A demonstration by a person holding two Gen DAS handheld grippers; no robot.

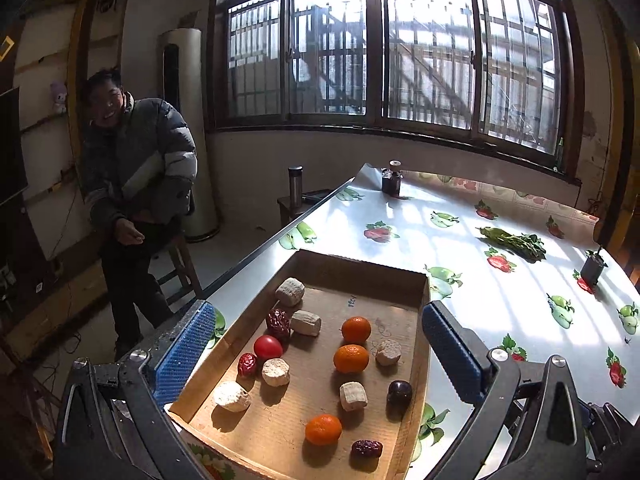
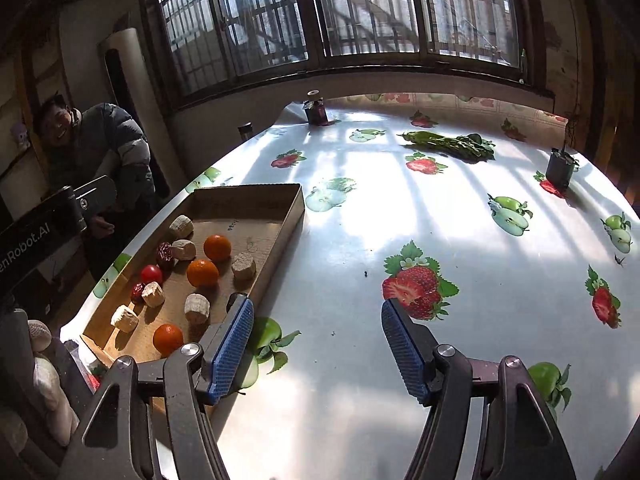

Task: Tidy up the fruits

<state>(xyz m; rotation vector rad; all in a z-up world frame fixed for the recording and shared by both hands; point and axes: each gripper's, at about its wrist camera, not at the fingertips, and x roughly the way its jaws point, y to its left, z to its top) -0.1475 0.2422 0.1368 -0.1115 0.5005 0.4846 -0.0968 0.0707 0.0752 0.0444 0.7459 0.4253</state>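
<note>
A shallow cardboard tray (image 1: 360, 270) (image 2: 294, 210) lies on the table's left part. It holds three oranges (image 1: 351, 358) (image 2: 203, 273), a red tomato (image 1: 267, 347) (image 2: 151, 273), a dark plum (image 1: 399, 391), three red dates (image 1: 278, 321) and several pale beige chunks (image 1: 305, 323). My left gripper (image 1: 316, 354) is open and empty, hovering above the tray with its blue pads either side. My right gripper (image 2: 318, 344) is open and empty over the bare tablecloth, just right of the tray's near right edge.
The table wears a glossy fruit-print cloth (image 2: 400, 208). A bunch of green vegetables (image 2: 448, 142) (image 1: 514, 242) lies at the back. A small dark jar (image 2: 316, 112) and a dark box (image 2: 560, 168) stand near the far edges. A seated person (image 1: 136, 184) is left of the table.
</note>
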